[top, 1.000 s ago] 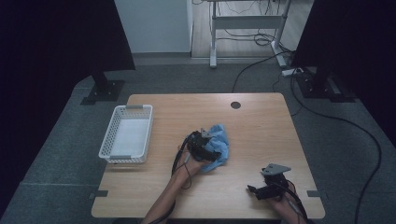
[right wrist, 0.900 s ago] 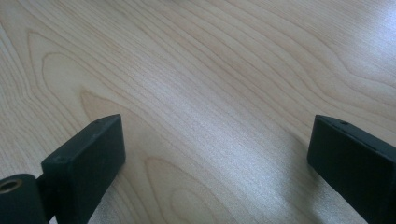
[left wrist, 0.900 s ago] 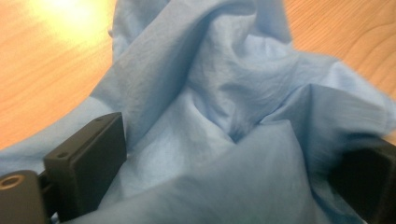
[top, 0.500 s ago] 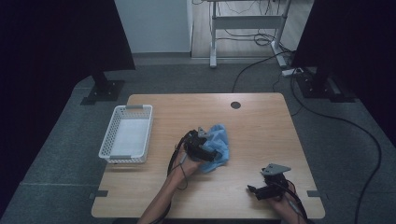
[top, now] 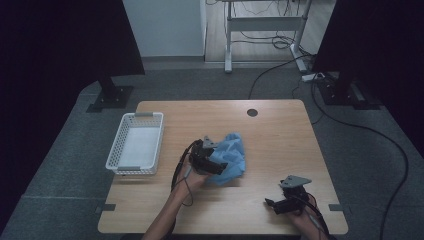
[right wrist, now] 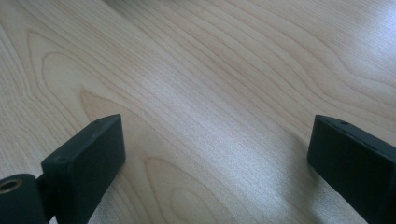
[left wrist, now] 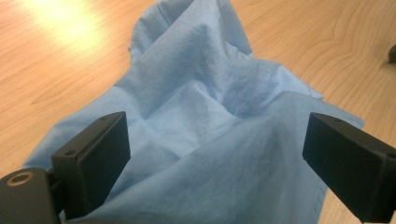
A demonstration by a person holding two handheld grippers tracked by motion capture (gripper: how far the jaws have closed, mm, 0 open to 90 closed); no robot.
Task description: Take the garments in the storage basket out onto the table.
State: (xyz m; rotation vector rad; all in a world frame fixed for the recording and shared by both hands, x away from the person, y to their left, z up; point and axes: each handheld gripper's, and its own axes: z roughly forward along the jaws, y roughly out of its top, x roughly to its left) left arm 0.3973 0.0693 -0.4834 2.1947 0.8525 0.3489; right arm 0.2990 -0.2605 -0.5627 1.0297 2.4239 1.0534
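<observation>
A crumpled light blue cloth [top: 231, 157] lies near the middle of the wooden table [top: 280, 135]. My left gripper [top: 218, 167] is over its left side, jaws open and spread wide. In the left gripper view the cloth [left wrist: 210, 121] bunches up between and beyond the two black jaws of that gripper [left wrist: 219, 158], which is not closed on the fabric. My right gripper [top: 271, 204] rests low near the table's front right edge, open. In the right gripper view my right gripper [right wrist: 217, 161] has bare wood between its jaws.
A white plastic basket [top: 136, 142] stands at the table's left side. A dark round hole [top: 252, 112] marks the table's far edge. Cables [top: 320, 107] run across the grey floor at the right, beside dark stands.
My left gripper has shifted slightly toward the front and lower over the cloth. The right gripper has stayed where it was.
</observation>
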